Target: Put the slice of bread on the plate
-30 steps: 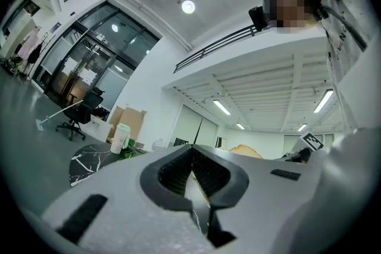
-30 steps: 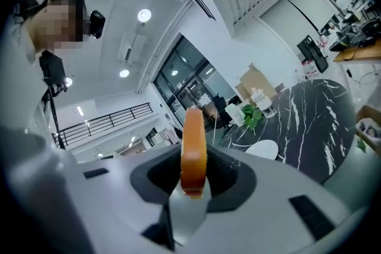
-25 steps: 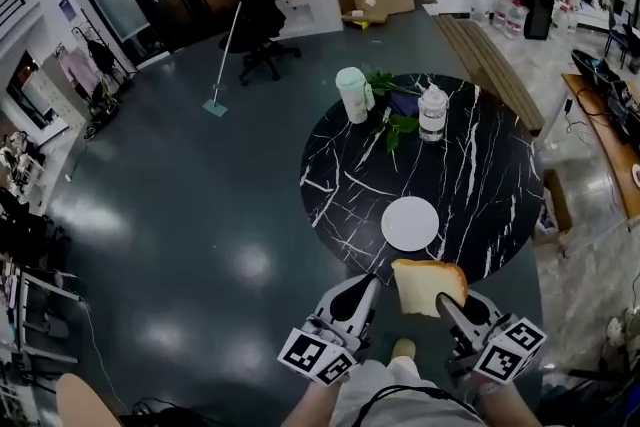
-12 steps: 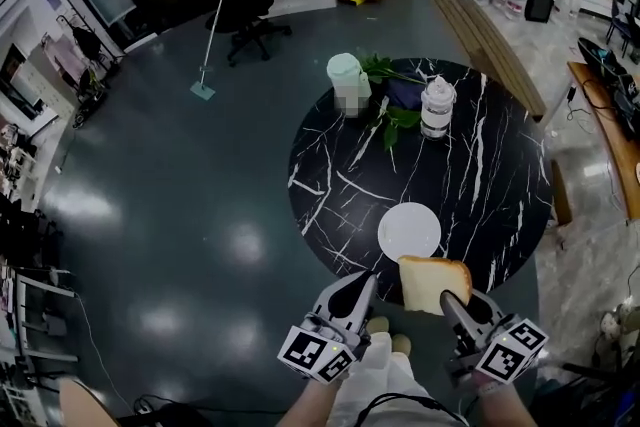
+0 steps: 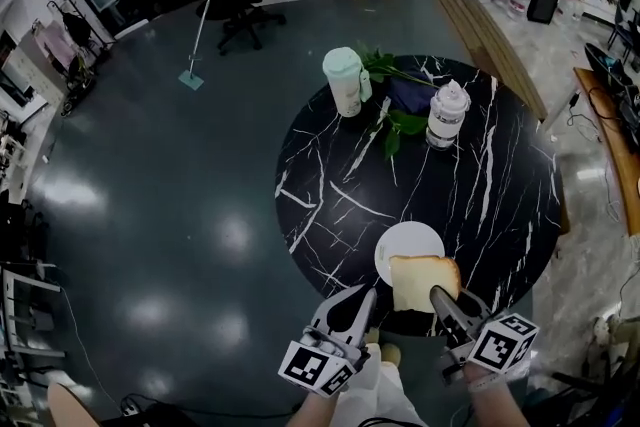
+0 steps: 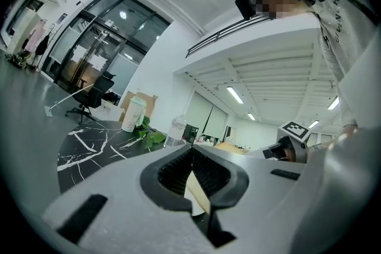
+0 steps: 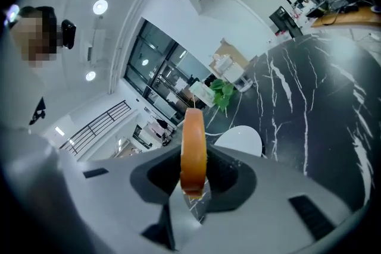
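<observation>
Bread slice (image 5: 423,281), pinched in the right claw (image 5: 437,295) over six o'clock of the plate (image 5: 405,237), could flop onto the counter (image 5: 330,185) if released early; left claw (image 5: 364,295) closed, empty.

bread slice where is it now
Head view, lower right of centre: the bread slice is clamped in the right gripper, hiding the near rim of the white plate on the black table.
</observation>
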A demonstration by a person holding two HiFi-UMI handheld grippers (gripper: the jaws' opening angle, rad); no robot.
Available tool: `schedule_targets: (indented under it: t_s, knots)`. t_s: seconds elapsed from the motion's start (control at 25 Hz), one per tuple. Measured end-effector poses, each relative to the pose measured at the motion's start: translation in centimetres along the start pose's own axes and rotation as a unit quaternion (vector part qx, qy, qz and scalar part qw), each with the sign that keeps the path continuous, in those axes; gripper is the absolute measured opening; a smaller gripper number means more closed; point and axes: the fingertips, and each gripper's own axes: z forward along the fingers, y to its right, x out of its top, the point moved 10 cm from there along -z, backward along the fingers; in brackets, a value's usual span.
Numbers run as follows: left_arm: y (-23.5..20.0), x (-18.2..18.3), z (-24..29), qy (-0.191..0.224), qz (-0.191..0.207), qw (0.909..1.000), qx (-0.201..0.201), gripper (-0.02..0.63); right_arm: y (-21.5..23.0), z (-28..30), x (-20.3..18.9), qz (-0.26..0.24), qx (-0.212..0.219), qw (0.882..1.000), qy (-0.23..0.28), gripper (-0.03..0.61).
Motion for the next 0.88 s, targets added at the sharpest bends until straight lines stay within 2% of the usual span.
schedule_targets:
  t_s: [0.16,0.44,0.6,0.88]
  knots:
    - [-0.8,-1.5,0.7,-0.001,-0.011,0.9999,0.003,0.006,1.9,3.1,0.4,0.031,-0.004,0.999,-0.022,0.094]
    - [-1.9,-3.1,1.3,0.003,-0.032,0.9994,0.014,0.006,4.1,7.2,1.0,0.110,0.018,0.994,-0.015,0.094]
    - [-2.5,-3.5,1.8,0.008,-0.040,0.9991,0.014,0.006,5.4,7.5,0.8,0.077,-0.028,0.996,-0.038,0.094]
    - [-2.5,-3.4,2.1,0.014,-0.047,0.9987,0.011,0.006,6.0,7.9,0.9,0.018,-0.063,0.996,-0.053,0.101]
